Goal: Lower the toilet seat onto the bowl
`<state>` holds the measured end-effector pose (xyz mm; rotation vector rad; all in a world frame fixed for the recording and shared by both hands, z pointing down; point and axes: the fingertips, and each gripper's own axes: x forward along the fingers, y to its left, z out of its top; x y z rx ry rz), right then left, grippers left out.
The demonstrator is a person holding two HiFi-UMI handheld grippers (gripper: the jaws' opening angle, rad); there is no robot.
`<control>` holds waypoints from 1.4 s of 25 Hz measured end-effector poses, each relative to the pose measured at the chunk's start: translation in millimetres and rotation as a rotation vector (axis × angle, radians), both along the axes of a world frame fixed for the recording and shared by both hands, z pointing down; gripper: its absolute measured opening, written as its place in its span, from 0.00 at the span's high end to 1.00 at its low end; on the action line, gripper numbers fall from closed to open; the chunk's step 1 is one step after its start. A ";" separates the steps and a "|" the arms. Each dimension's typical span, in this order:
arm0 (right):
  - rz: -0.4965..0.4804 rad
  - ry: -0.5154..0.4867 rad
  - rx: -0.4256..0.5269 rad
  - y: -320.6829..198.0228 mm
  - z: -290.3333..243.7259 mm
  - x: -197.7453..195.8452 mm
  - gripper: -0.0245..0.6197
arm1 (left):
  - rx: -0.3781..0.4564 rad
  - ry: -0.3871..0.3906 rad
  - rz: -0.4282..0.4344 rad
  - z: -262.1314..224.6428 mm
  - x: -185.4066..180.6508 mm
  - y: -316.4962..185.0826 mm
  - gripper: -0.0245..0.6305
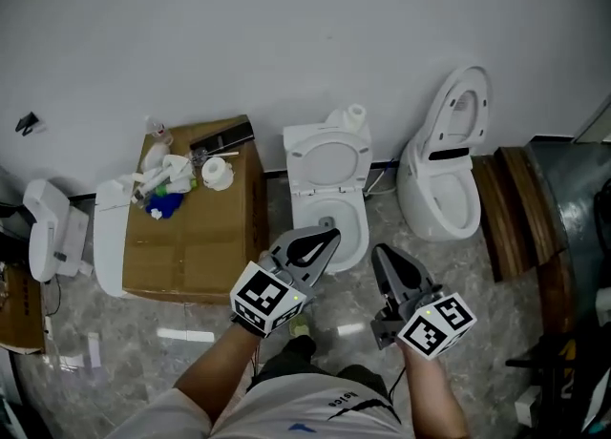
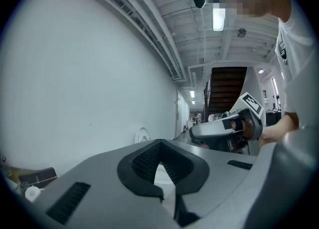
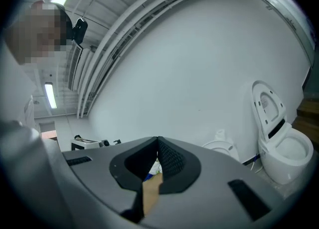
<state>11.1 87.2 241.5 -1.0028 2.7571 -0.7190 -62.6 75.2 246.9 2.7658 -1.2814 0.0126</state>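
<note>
Two white toilets stand against the wall. The middle toilet (image 1: 329,200) is right in front of me, its seat and lid (image 1: 329,160) tipped back against the tank, with a paper roll (image 1: 355,115) on top. The right toilet (image 1: 439,194) also has its seat (image 1: 460,113) raised; the right gripper view shows that seat (image 3: 267,107) above its bowl (image 3: 286,156). My left gripper (image 1: 332,233) hovers over the middle bowl's front rim, shut and empty. My right gripper (image 1: 380,252) hangs just right of that bowl, shut and empty too.
A cardboard box (image 1: 196,232) with bottles and clutter stands left of the middle toilet, with a white panel (image 1: 108,237) against its side. Wooden boards (image 1: 501,208) and a dark metal drum (image 1: 573,203) crowd the right. The floor is grey marble tile.
</note>
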 end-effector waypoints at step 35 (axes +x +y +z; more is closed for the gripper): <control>-0.173 0.176 -0.026 -351.8 127.7 -60.8 0.94 | -0.151 -0.263 -0.196 158.4 -46.8 -372.2 0.95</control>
